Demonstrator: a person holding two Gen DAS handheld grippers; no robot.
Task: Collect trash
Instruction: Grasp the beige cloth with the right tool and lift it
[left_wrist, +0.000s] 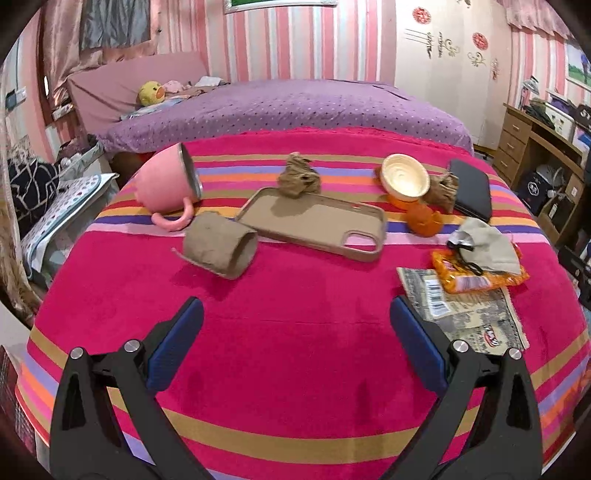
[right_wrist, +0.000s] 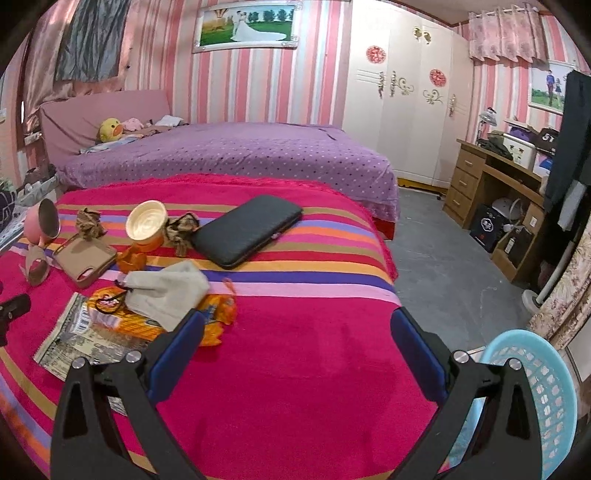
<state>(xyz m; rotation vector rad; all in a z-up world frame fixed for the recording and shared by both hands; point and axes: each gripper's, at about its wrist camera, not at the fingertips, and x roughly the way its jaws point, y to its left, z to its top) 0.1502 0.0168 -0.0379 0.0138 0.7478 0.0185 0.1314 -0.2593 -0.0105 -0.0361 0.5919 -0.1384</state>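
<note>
Your left gripper (left_wrist: 295, 314): held low over the striped blanket (left_wrist: 295, 369), pointing toward the clutter, jaws spread wide, nothing between them.

Your right gripper (right_wrist: 297, 325): level over the blanket's right half, jaws likewise spread and empty; its left finger overlaps the orange snack wrapper (right_wrist: 218, 317) in view, though you cannot tell from here whether they touch.

Trash on the blanket:
- cardboard tube (left_wrist: 219, 245), on its side, ahead of the left gripper's left finger.
- crumpled brown paper (left_wrist: 297, 177), at the far edge of the phone case (left_wrist: 314, 221).
- second crumpled brown paper (left_wrist: 443, 192), between the yellow bowl (left_wrist: 404, 179) and the black wallet (left_wrist: 472, 188).
- orange snack wrapper (left_wrist: 480, 273), lying on a printed flat packet (left_wrist: 469, 314), with a grey cloth (left_wrist: 487, 247) on top.

Other items: pink mug (left_wrist: 170, 181), tipped on its side at the left.

Blue basket (right_wrist: 535, 398): off the blanket's right edge, just beside the right gripper.
</note>
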